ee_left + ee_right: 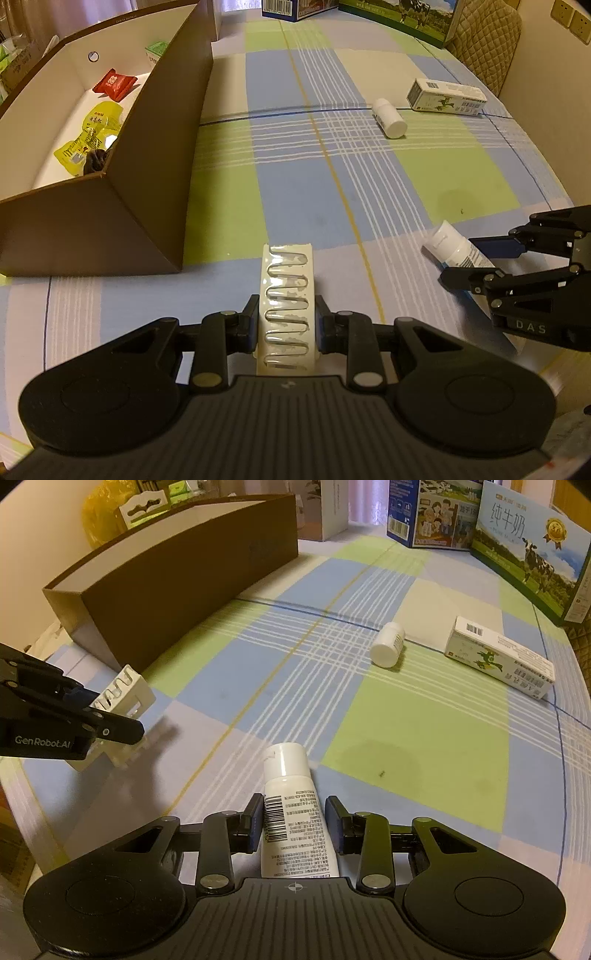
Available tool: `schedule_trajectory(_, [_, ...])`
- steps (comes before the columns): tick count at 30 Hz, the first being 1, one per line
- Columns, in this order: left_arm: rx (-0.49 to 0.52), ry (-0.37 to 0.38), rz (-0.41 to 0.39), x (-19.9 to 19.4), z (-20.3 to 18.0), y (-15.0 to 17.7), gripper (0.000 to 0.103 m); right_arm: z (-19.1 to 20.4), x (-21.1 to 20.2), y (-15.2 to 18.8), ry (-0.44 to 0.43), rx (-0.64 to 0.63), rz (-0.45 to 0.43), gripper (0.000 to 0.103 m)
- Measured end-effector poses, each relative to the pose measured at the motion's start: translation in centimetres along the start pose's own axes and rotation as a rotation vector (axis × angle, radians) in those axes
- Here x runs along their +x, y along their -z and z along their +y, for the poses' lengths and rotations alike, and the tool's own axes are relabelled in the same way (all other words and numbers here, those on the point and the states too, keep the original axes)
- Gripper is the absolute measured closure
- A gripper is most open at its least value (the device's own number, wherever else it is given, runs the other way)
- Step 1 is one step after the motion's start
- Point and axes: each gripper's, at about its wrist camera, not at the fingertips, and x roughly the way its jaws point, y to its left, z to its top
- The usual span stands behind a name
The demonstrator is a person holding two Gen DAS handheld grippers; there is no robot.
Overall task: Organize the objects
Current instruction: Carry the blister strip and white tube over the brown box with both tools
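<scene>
Grippers, two, both clenched on objects above a checked tablecloth (295, 177). The left gripper (286, 325) grasps a cream blister strip (286, 295) of clear vials between its pads, the strip running lengthwise away from the camera; in the right wrist view the same gripper (110, 716) appears at the left edge, the strip (123, 692) held just above the cloth. The right gripper (295, 823) holds a white squeeze tube (291, 812) by its printed body, barcode facing up, cap pointing away; the pads touch both flanks of the tube. In the left wrist view this gripper (476, 262) enters from the right, with the tube (452, 245) lying slanted on the cloth.

To the left stands an open brown cardboard box (147, 184), just beyond the strip. Inside it lie a red sachet (115, 85), a yellow packet (90, 136) and a dark item whose kind cannot be told.

Farther out, well apart from both grippers, a small white bottle (388, 648) lies on its side near a white carton (498, 657). Milk cartons (532, 550) stand along the far edge.
</scene>
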Motion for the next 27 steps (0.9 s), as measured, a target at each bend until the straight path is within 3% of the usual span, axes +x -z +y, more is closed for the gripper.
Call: schedule_trajectory(27, [-0.017, 0.039, -0.119, -5.1, 1.0, -2.1, 0.080, 1.6, -4.6, -4.3, -0.110, 0.066, -0.110, 0.070])
